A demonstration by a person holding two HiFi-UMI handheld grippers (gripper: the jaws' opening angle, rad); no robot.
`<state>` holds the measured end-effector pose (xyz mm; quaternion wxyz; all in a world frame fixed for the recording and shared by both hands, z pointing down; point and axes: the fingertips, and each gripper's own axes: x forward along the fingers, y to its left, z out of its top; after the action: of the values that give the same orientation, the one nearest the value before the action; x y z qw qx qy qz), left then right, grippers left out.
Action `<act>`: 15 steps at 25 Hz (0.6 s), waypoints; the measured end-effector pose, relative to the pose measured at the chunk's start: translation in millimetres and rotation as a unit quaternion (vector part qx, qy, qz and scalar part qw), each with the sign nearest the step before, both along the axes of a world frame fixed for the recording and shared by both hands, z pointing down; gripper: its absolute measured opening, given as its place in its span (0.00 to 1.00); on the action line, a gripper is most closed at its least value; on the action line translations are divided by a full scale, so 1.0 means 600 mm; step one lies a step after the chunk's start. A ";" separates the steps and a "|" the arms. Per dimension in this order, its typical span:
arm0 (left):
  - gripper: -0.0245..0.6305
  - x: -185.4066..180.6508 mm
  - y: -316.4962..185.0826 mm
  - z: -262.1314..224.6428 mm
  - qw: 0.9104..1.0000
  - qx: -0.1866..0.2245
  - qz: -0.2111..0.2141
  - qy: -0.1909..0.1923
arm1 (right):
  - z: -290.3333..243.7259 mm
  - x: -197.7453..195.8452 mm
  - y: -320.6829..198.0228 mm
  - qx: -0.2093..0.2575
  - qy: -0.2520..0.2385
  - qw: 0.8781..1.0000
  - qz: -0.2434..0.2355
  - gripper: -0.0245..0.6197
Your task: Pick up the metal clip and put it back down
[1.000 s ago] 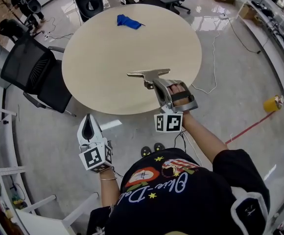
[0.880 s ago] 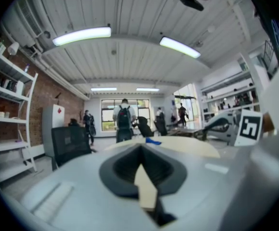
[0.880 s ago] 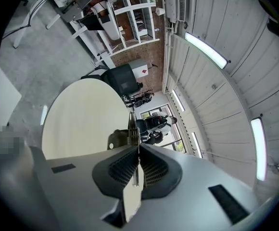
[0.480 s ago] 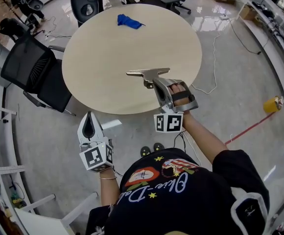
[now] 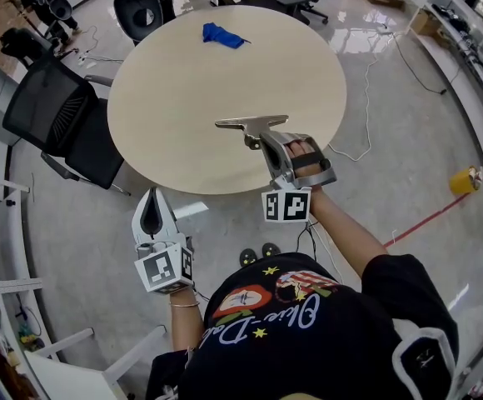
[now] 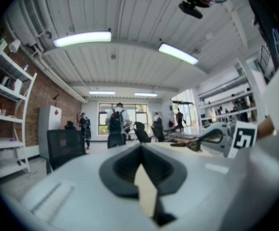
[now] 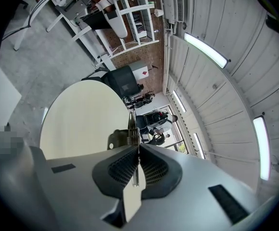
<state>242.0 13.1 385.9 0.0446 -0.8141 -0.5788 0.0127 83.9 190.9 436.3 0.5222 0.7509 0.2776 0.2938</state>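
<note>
The left gripper (image 5: pixel 151 213) is held low, near-left of the round beige table (image 5: pixel 166 90), its jaws closed on nothing. The flat silver metal clip (image 5: pixel 246 125) is pinched at its handle by the right gripper (image 5: pixel 258 143) over the table's near right. It is judged stiff, light and slippery.

We see the clip (image 5: pixel 254 125) as a silvery metal piece with a long flat bar across its far end and a shorter, darker body behind, so that from the head view it reads as a T. The bar lies roughly level over the table (image 5: pixel 183 98), near its front edge and right of its middle, pointing left and right across the top. The body is clamped between the closed jaws of the right gripper (image 5: pixel 258 144). In the right gripper view the clip (image 7: pixel 130 126) shows edge-on, a thin bright strip running straight out from between the pads. We cannot tell whether it touches the tabletop.
</note>
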 end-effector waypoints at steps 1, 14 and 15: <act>0.04 0.000 0.000 0.001 1.000 0.001 0.000 0.001 | 0.009 0.005 0.005 0.001 -0.004 1.000 -0.001 0.07; 0.04 0.029 -0.014 0.006 1.000 0.015 -0.023 -0.004 | 0.205 0.082 0.043 0.030 -0.120 0.992 -0.016 0.07; 0.04 0.034 -0.014 0.007 1.000 0.017 -0.025 -0.004 | 0.217 0.085 0.045 0.035 -0.125 0.991 -0.016 0.07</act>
<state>262.6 4.4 389.9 0.0558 -0.8277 -0.5584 -0.0015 134.9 217.7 566.2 0.5313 0.7301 0.1876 0.3867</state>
